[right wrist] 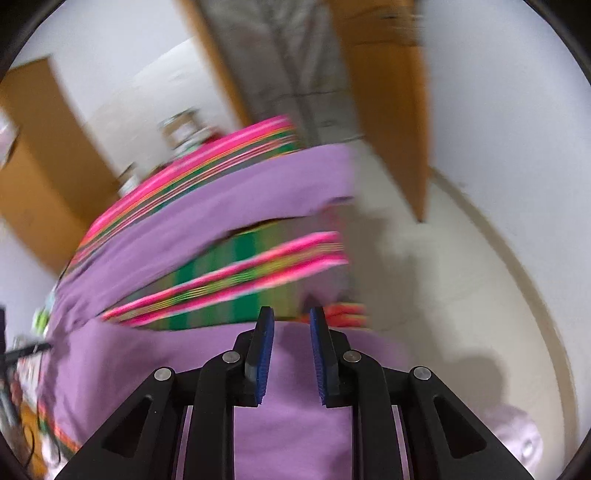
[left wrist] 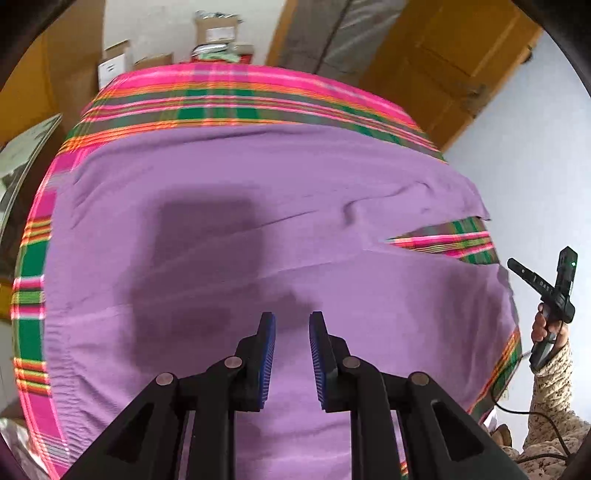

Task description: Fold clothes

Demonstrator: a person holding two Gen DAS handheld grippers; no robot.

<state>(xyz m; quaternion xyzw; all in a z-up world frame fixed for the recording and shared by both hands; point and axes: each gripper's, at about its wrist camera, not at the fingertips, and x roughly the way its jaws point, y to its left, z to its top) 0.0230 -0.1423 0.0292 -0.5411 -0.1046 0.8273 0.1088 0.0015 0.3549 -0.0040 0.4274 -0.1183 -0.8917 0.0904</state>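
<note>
A purple garment (left wrist: pixel 258 206) lies spread over a table covered with a pink, green and orange plaid cloth (left wrist: pixel 236 99). A slit at its right side shows the plaid underneath. My left gripper (left wrist: pixel 292 321) hovers open above the garment's near middle, with nothing between its blue pads. In the blurred right wrist view, my right gripper (right wrist: pixel 291 317) is open over the garment (right wrist: pixel 229 199) at the table's right edge, holding nothing. The plaid cloth (right wrist: pixel 236 280) shows between two purple parts there. A hand holds the right gripper's handle (left wrist: pixel 554 295) beside the table.
Cardboard boxes (left wrist: pixel 214 33) stand behind the table's far edge. An orange door (left wrist: pixel 454 62) and a pale wall are at the back right. A black cable (left wrist: pixel 535 413) hangs by a patterned sleeve (left wrist: pixel 554 387). Light floor (right wrist: pixel 461 277) lies right of the table.
</note>
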